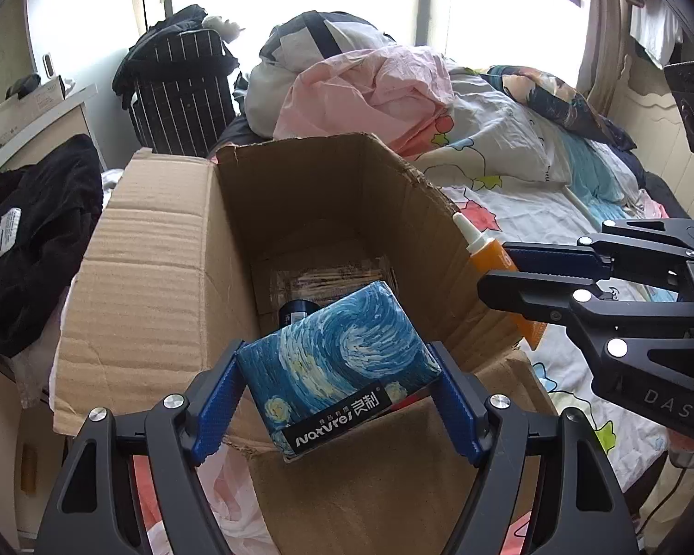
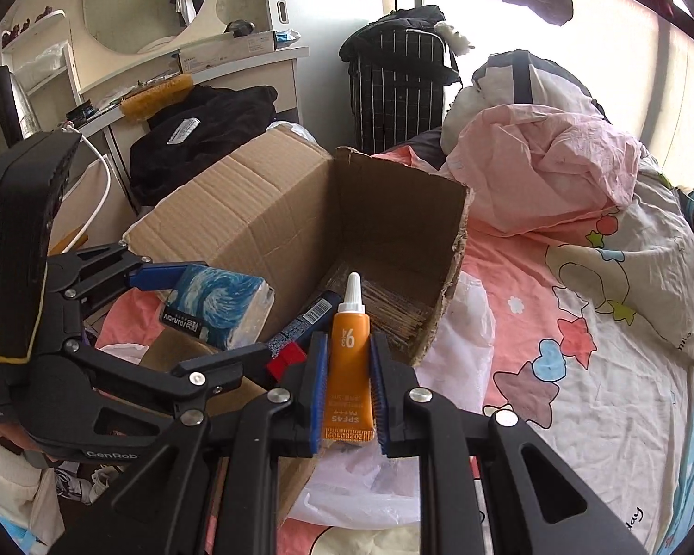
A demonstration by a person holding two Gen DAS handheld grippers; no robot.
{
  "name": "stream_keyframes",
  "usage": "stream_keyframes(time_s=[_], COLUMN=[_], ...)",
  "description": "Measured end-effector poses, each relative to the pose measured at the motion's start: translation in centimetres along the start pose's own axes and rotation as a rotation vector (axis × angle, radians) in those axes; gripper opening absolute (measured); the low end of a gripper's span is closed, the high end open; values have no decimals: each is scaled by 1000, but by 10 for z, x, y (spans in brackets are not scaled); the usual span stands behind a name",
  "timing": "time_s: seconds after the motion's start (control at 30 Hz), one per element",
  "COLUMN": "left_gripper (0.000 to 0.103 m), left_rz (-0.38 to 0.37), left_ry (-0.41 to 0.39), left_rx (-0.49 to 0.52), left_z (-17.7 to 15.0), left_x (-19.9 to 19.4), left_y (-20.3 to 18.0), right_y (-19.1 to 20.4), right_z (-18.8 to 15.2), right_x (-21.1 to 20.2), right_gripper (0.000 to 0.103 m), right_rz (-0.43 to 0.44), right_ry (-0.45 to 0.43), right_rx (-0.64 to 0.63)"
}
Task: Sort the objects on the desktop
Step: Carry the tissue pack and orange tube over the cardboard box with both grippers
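My left gripper (image 1: 337,370) is shut on a blue starry-print tissue pack (image 1: 342,360) and holds it over the near edge of an open cardboard box (image 1: 162,249) on the bed. A dark blue tube (image 1: 296,312) lies inside the box. My right gripper (image 2: 347,360) is shut on an orange sunscreen tube (image 2: 349,370) with a white cap, at the box's right side. In the right wrist view the tissue pack (image 2: 217,305), the box (image 2: 263,212) and a dark blue tube with a red cap (image 2: 300,328) show to the left.
The box lies on a bed with a cartoon-print sheet (image 2: 578,333) and a pink crumpled quilt (image 2: 546,162). A white plastic bag (image 2: 458,323) lies beside the box. Black clothes (image 2: 199,138) lie on a desk at the left. A black striped bag (image 2: 398,88) stands behind.
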State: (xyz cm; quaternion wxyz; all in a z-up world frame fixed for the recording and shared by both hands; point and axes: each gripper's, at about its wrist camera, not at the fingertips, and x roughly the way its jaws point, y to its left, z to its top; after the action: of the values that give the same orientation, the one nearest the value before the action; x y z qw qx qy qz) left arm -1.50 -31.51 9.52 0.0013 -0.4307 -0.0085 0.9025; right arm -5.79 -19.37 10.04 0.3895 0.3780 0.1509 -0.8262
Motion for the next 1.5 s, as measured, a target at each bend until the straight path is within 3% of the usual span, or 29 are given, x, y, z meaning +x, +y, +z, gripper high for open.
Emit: stream_keyframes(time_s=[0.13, 0.7, 1.5], left_gripper=[78, 78, 78], left_rz=[33, 42, 82], left_ry=[3, 11, 20], left_rx=[15, -4, -1], left_z=[-4, -4, 17], left_x=[5, 11, 36], left_y=[-1, 6, 13], right_y=[2, 9, -9], right_z=[1, 6, 10], right_x=[11, 22, 39], right_gripper=[16, 16, 16], right_rz=[15, 4, 5], right_ry=[9, 2, -13], right_rx=[-1, -5, 23])
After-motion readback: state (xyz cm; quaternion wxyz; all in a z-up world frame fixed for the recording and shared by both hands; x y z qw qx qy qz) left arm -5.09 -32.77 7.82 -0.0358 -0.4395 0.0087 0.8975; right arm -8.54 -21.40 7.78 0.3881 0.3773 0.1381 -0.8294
